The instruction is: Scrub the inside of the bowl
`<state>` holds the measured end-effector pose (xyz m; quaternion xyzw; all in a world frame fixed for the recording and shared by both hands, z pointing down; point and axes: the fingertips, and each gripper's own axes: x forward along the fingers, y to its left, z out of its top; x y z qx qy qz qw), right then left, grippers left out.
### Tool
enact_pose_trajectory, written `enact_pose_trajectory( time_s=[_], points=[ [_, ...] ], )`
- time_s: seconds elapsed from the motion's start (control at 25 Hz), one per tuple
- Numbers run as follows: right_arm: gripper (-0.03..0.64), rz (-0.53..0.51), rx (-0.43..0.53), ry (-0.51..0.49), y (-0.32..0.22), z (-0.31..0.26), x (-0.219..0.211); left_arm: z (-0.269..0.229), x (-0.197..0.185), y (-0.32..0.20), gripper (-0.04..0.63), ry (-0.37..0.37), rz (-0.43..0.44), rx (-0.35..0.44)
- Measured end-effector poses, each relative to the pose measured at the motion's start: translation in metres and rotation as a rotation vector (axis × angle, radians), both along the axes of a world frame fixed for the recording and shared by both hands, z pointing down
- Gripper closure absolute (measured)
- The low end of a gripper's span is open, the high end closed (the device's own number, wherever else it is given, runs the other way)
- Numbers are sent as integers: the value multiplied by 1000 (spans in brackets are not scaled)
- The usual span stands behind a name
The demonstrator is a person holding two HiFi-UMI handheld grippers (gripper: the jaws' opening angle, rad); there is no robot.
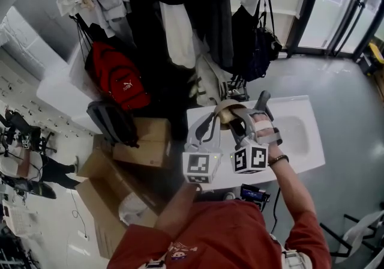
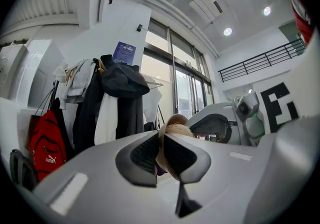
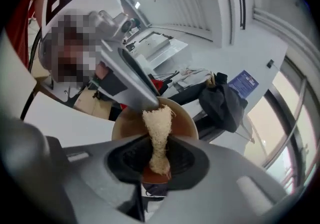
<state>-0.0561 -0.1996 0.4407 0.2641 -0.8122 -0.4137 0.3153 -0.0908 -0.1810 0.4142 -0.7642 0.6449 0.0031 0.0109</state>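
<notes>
Held up over the white sink counter (image 1: 303,163), the tan bowl (image 3: 184,124) is clamped by its rim in the left gripper (image 2: 161,155), while the right gripper (image 3: 157,162), closed on a pale fibrous scrubber (image 3: 159,123), presses it inside the bowl, so scrubbing appears under way, not finished.

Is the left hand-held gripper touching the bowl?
Touching. The left gripper view shows the left hand-held gripper with its jaws clamped on the bowl at the rim.

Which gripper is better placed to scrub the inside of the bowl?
Right. The right gripper is shut on the scrubber, which points into the bowl; the left gripper is clamped on the bowl's rim, steadying it.
</notes>
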Motion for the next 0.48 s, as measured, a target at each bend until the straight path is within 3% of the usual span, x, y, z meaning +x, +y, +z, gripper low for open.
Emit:
enact_pose_trajectory(
  time_s=[0.48],
  points=[
    [541,-86,341,310,7,8,2,7,3,-1,558,26,8,-30]
  ],
)
